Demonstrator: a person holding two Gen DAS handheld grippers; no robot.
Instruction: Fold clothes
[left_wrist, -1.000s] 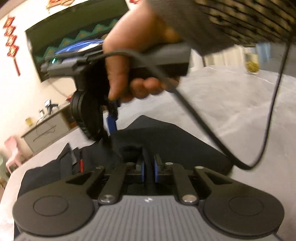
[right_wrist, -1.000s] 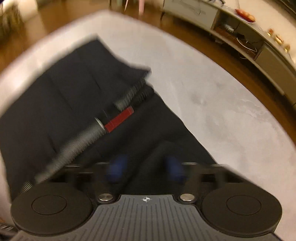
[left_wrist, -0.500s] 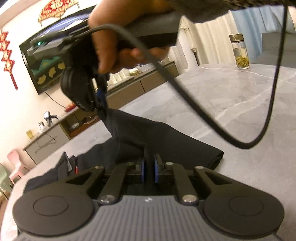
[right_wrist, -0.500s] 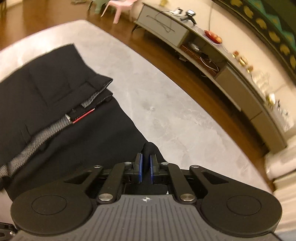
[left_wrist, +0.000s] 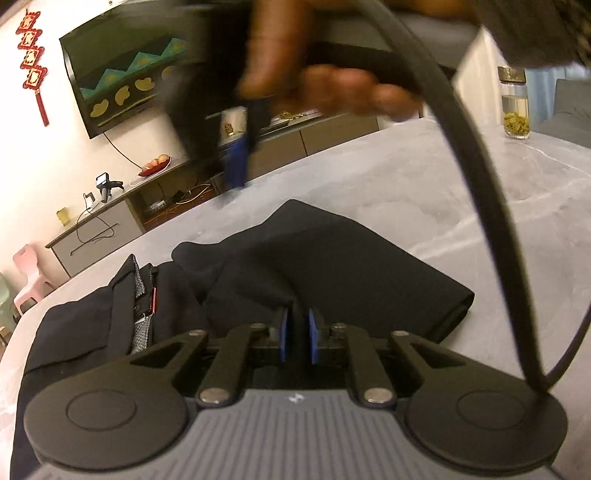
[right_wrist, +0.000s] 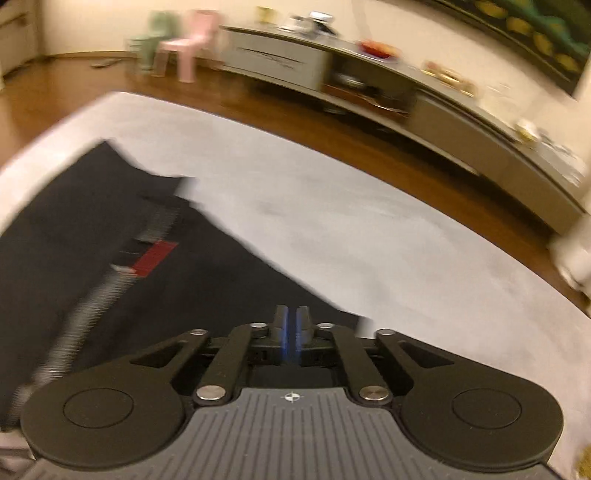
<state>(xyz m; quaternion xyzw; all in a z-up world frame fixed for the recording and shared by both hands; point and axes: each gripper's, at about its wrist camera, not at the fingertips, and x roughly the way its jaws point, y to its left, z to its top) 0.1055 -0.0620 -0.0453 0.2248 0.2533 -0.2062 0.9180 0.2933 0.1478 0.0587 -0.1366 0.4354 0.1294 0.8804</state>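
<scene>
Black trousers (left_wrist: 325, 258) lie on the grey marble table (left_wrist: 424, 177), partly folded, with the waistband and a red tag (left_wrist: 153, 299) at the left. My left gripper (left_wrist: 296, 328) is shut on a fold of the black fabric. In the left wrist view my right gripper (left_wrist: 236, 162) hangs above the table beyond the trousers, blurred, its blue pads together with no cloth in them. In the right wrist view the right gripper (right_wrist: 291, 325) is shut and empty above the trousers (right_wrist: 110, 258), whose waistband lining and red tag (right_wrist: 155, 256) show at the left.
A glass jar (left_wrist: 515, 107) stands on the table at the far right. A black cable (left_wrist: 476, 177) loops from the right gripper over the table. A long TV cabinet (right_wrist: 369, 85), a pink chair (right_wrist: 192, 48) and wooden floor lie beyond the table edge.
The right gripper let go of the fabric corner, which dropped onto the trousers, and lifted away, shut and empty. The left gripper still holds its fold.
</scene>
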